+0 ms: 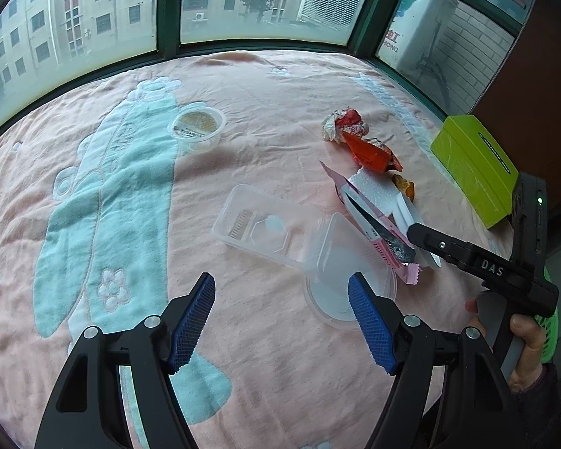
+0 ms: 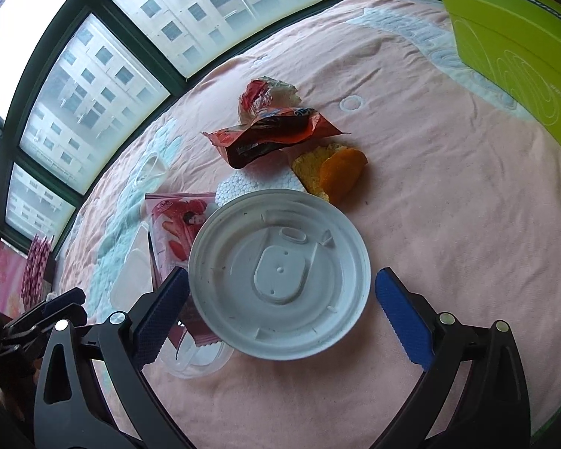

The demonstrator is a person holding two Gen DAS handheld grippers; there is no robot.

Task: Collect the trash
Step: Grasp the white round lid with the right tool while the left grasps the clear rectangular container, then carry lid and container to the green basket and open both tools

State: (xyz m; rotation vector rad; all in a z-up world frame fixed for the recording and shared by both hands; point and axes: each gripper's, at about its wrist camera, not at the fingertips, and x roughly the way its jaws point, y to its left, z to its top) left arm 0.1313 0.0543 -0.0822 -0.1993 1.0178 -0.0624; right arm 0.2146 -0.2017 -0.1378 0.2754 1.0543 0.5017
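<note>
Right gripper (image 2: 282,299) is spread wide with the white lid (image 2: 278,275) lying flat right between its fingers, untouched.

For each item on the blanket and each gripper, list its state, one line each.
left gripper: open, empty
right gripper: open, straddling the lid
white round lid: lying flat
clear tray: empty, open
lidded cup: sealed, tipped over
red wrapper: crumpled, torn open

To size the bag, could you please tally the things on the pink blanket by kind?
Clear plastic containers: 3
Crumpled snack wrappers: 3
Orange peel pieces: 2
White round plastic lid: 1
White foam block: 1
Green cardboard box: 1
Total: 11
</note>
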